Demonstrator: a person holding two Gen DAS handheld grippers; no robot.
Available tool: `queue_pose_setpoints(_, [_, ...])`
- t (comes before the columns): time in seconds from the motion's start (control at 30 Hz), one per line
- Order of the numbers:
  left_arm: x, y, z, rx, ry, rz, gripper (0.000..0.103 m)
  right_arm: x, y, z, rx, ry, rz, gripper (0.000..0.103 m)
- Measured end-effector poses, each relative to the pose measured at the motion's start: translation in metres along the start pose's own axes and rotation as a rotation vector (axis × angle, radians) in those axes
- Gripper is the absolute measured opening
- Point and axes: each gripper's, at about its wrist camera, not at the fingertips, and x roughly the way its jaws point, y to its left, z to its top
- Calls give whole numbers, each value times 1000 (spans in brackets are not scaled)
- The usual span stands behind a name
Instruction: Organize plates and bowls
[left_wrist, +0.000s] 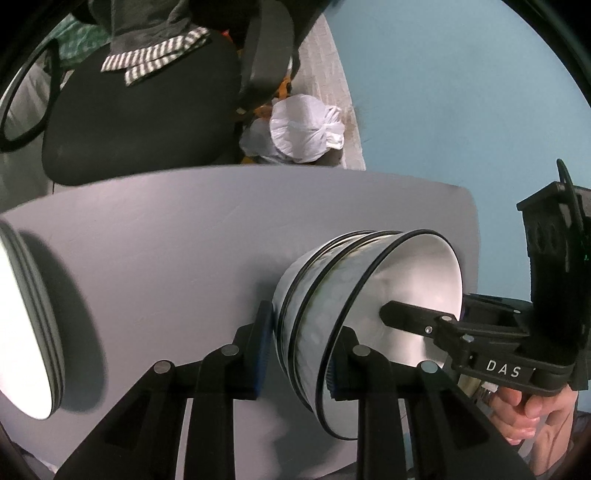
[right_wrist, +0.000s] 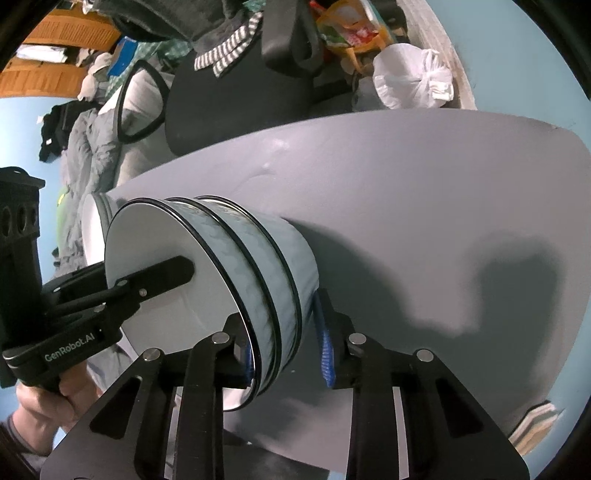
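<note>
The left gripper (left_wrist: 297, 350) is closed on the rim of the stack of bowls (left_wrist: 354, 295): its left finger with the blue pad (left_wrist: 263, 350) lies against the outer wall, and its right finger sits inside the top bowl. The right gripper (right_wrist: 286, 350) clamps the opposite side of the same stack (right_wrist: 229, 280) the same way, one finger inside the rim and the finger with the blue ribbed pad (right_wrist: 325, 350) against the outer wall. In each wrist view the other gripper shows across the bowl, one black finger reaching into the white interior, with a person's hand (left_wrist: 524, 413) on the right gripper's handle and the other hand (right_wrist: 44, 402) on the left gripper's.

The stack is three nested bowls, white and glossy inside, with a pale mottled outer wall and a thin black line around each rim. It sits between the two grippers, over the near part of the grey tabletop (left_wrist: 166, 240), toward that tabletop's right end in the left wrist view; whether its base touches the surface cannot be told.

At the far left of the tabletop in the left wrist view lies a stack of white plates (left_wrist: 26, 325), also edged in dark lines and well apart from the bowls.

Beyond the tabletop's far edge stands a black office chair (left_wrist: 140, 110) with a grey and white striped cloth (left_wrist: 155, 59) draped over it. To its right, a knotted white plastic bag (left_wrist: 303, 129) rests on the floor beside a pale blue wall (left_wrist: 461, 92).
</note>
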Motion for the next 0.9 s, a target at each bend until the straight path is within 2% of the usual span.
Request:
queue_pose_setpoints(0.27, [-7,24,-24,-21,6,5,24,17,24,-6,-30,17,5,27])
queue_pose_setpoints(0.47, [-6,25,-26,-5,10,-21,24,20,27,-5,-38,18,-15,27])
queue_pose_setpoints(0.7, [-4,28,-24,-22,15,-47,28,23,24,-3,-31,40,15,28])
queue_pose_setpoints(0.9, [-1,27,-23,-21,34,-57,30,29,21,-2,-29,75,58,37])
